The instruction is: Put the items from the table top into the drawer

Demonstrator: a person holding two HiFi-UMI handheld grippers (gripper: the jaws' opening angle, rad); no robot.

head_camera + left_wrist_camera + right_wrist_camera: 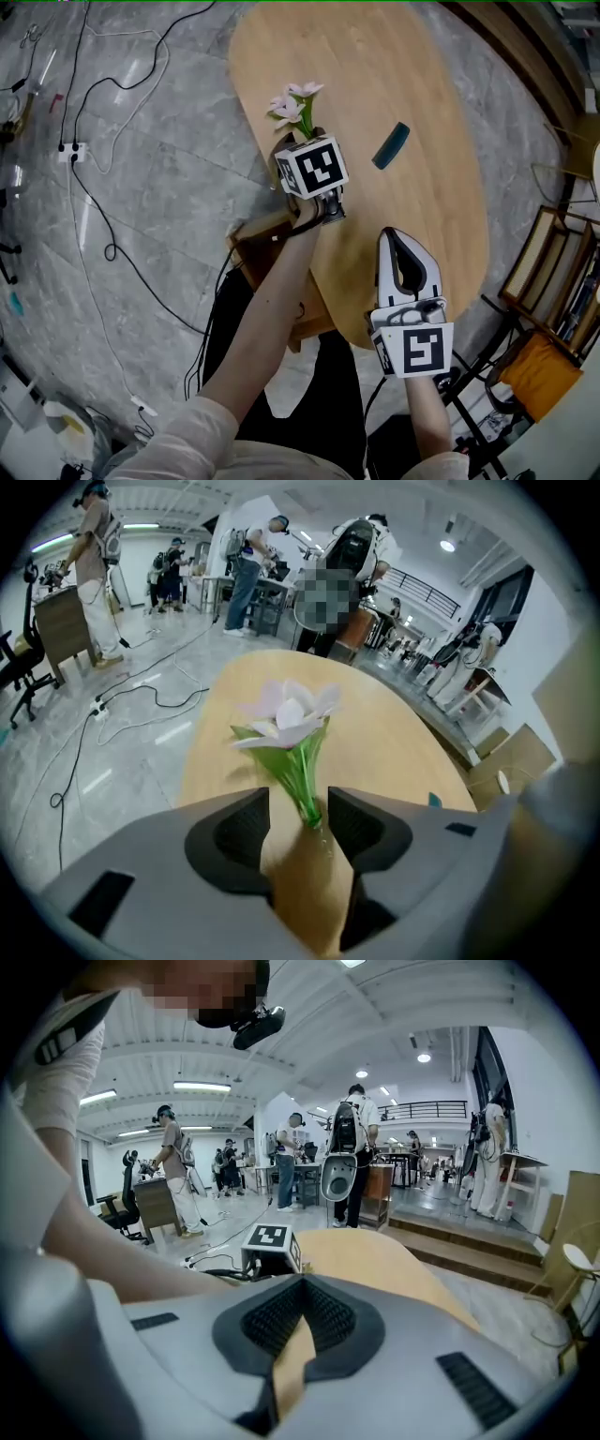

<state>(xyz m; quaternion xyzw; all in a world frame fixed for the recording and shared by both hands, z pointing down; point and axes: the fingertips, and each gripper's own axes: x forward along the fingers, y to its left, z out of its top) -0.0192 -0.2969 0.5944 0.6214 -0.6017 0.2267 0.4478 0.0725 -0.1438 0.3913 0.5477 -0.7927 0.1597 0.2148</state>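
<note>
On the pale wooden oval table (375, 84), near its edge at the head view's 9 o'clock side, an artificial flower (298, 103) with pinkish-white petals and green leaves stands upright. The left gripper (298, 803) reaches in from the flower's 6 o'clock. Its jaws stand apart with the green stem between them, and a little bare tabletop shows on either side of the stem, so the pads are not pressing it. A dark teal oblong item (390, 145) lies flat on the wood at about 3 o'clock from the flower, well apart from both tools. The right gripper (401, 246) hangs over the table's near end, at roughly 5 o'clock from the left one. In its own view the ribbed black pads meet at the tips with nothing between them. A brown wooden box-like piece (255, 246) juts out from under the table edge beneath the left forearm, but I cannot tell whether it is the drawer. Black cables (103, 216) trail over the grey stone floor at 9 o'clock of the table, and several people stand in the hall beyond.
</note>
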